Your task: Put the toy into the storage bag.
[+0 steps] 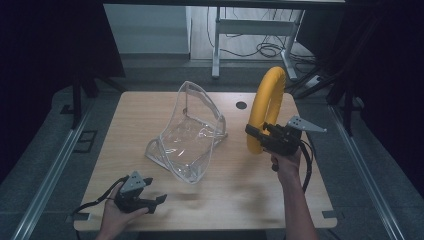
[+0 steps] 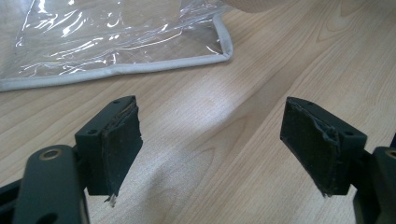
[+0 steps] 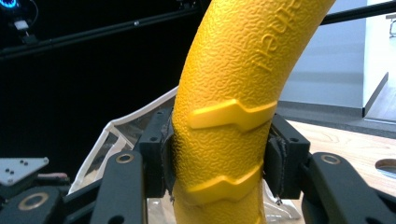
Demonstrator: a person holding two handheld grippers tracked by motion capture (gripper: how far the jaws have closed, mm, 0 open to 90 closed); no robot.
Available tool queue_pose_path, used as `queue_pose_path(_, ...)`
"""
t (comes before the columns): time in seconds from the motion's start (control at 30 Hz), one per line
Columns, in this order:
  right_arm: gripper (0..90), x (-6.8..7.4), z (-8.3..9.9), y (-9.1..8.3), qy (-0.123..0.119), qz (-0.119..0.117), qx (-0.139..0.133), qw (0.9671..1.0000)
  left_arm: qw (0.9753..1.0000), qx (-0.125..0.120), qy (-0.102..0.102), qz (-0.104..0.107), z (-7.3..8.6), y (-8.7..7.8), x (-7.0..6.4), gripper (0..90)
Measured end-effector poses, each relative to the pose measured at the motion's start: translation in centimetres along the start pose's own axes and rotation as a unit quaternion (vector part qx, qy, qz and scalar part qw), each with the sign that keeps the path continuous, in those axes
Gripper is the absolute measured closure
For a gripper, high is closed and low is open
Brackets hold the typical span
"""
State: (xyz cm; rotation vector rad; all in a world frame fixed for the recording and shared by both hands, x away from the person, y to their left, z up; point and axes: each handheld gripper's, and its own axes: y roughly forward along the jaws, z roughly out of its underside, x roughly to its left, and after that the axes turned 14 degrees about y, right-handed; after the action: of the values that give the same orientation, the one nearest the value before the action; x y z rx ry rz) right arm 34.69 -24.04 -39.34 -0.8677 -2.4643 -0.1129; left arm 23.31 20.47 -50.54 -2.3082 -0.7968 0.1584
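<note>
The right tongs (image 1: 256,134) are clamped on a yellow ring (image 1: 266,107), holding it upright above the right part of the counter (image 1: 235,200); the jaws press its lower arc from both sides, as the right gripper view shows, where the ring (image 3: 233,116) rises between them with a pebbled skin and raised arrow-shaped ridges. In the high view the ring stands on edge, its long axis running up and slightly to the far right, its top well above the counter and its bottom near the hand; the band is seen nearly edge-on, so the opening faces roughly left and right.

A clear plastic bag (image 1: 192,132) with a pale trim stands open in the middle of the counter, to the left of the ring and apart from it.

The left tongs (image 1: 159,201) rest low at the near left edge, jaws spread wide with bare wood between them; the bag's trimmed corner (image 2: 219,51) lies just beyond them, not touched.
</note>
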Motion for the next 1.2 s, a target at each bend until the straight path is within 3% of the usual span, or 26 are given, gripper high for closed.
queue_pose_path(0.33, 51.1, 0.0, 0.4, 0.5, 0.018, -0.021, -0.022, 0.9994, 1.0000, 0.000, 0.000, 0.000, 0.0, 0.0, 0.0, 20.1)
queue_pose_path(0.77, 51.1, 0.7, -0.3, 0.8, 0.010, -0.017, -0.033, 0.9993, 1.0000, -0.001, 0.000, 0.001, 0.0, 0.0, 0.1, 20.1)
queue_pose_path(1.2, 51.0, 2.3, -1.1, 1.1, 0.005, -0.040, -0.047, 0.9981, 1.0000, -0.002, -0.001, 0.001, 0.0, 0.0, 0.1, 20.1)
